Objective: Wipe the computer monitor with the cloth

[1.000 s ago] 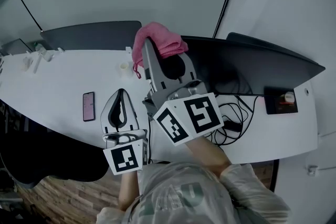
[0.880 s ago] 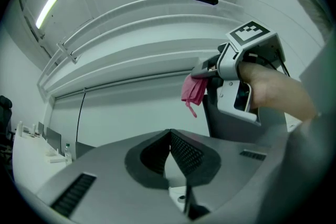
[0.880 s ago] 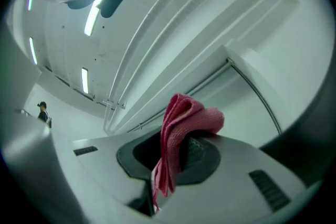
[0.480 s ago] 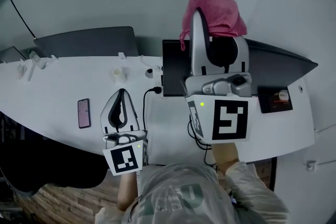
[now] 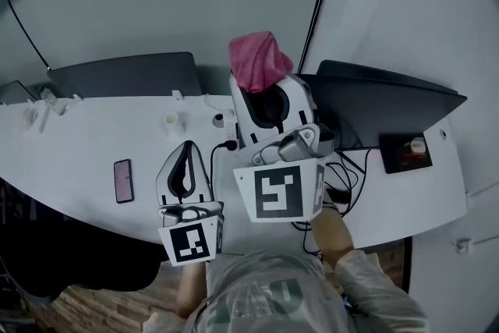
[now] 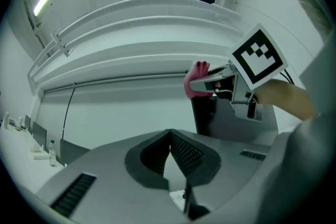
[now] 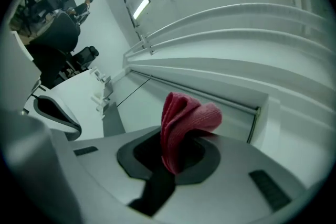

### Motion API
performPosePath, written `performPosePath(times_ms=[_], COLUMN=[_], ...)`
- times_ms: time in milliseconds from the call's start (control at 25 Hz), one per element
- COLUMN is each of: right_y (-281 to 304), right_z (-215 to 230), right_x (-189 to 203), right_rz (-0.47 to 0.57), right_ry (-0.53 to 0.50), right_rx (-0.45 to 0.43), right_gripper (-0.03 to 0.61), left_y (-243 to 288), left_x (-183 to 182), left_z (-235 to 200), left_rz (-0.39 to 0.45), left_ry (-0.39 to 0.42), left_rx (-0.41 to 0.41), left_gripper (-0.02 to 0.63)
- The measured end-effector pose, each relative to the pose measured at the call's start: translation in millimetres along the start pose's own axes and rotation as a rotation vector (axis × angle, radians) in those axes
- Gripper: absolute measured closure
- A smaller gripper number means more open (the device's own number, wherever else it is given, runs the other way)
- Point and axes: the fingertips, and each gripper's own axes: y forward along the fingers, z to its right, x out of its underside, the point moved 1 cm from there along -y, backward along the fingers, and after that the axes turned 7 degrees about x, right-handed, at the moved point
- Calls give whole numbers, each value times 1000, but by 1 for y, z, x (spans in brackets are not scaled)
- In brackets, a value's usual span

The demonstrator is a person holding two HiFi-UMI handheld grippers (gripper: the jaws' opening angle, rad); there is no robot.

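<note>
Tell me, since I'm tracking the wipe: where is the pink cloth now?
The pink cloth is pinched in the right gripper, mid head view, raised between the left monitor and the right monitor.

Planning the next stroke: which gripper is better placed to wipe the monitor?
Right, probably. The right gripper is shut on the pink cloth and held up near the dark monitor. The left gripper is shut, empty and low over the desk.

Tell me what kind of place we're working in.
Most likely an open-plan office: a long white desk carries monitors, a phone and tangled cables, and office chairs stand further back in the right gripper view.
</note>
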Motion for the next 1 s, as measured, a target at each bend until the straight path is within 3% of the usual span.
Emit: performPosePath(times_ms=[320, 560, 1000], right_y=[5, 0, -35], right_z=[-18, -18, 47], right_x=[8, 14, 51], right_rz=[-27, -37, -100], right_ry=[-11, -60, -42], right_rx=[-100, -121, -69], right_gripper=[520, 520, 520], left_y=[2, 8, 38], left_x=[3, 3, -5], left_z=[5, 22, 95], left_rz=[15, 14, -11], left_ry=[-5, -28, -29], left_rx=[9, 27, 134], left_gripper=[598, 598, 598])
